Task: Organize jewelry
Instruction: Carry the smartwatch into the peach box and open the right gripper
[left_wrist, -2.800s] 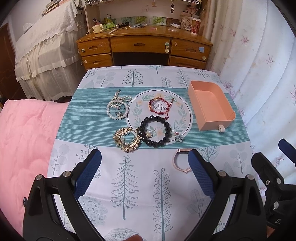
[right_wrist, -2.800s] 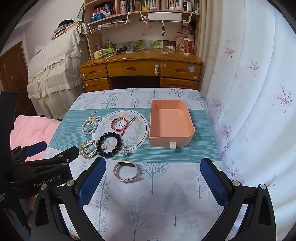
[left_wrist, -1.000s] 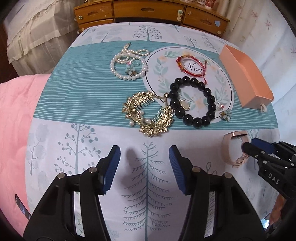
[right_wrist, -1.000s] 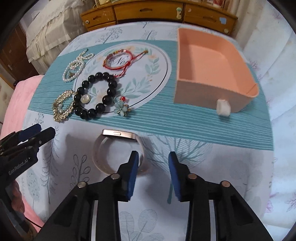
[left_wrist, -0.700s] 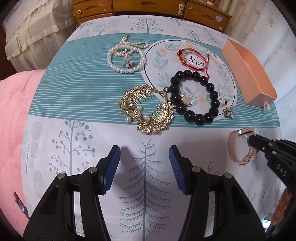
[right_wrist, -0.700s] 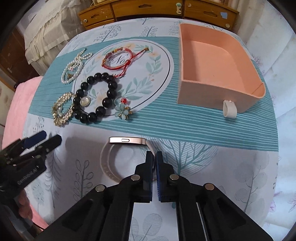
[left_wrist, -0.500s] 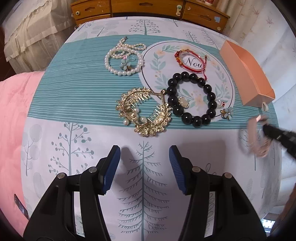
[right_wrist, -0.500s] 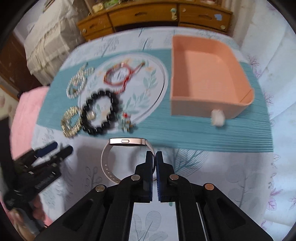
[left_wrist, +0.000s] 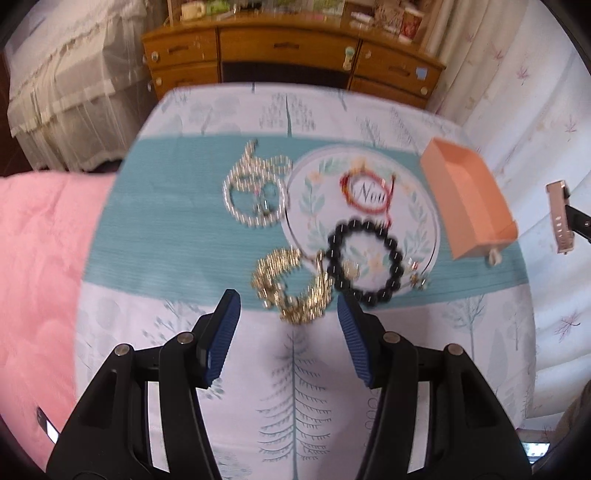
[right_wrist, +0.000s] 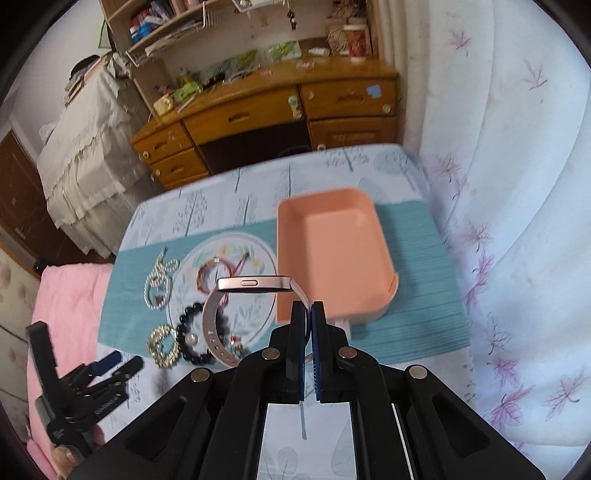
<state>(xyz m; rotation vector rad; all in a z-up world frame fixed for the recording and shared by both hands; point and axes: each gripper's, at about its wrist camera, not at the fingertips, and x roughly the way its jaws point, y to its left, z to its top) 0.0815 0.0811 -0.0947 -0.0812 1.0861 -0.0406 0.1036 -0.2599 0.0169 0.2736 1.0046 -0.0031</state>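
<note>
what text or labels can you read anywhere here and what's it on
"Nou": script lettering, partly ringed by the red cord bracelet, on the round wreath print of the tablecloth.
White lettering on the left claw, seen from the right wrist: too blurred to read.
Book spines on the shelf above the desk: too small to read.

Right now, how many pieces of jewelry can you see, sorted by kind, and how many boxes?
Bracelets: 3: pearl bracelet, red cord bracelet, black bead bracelet
Gold hair comb: 1
Flower charm: 1
Pink watch band, held in the right gripper: 1
Orange box: 1
Total: 7
</note>
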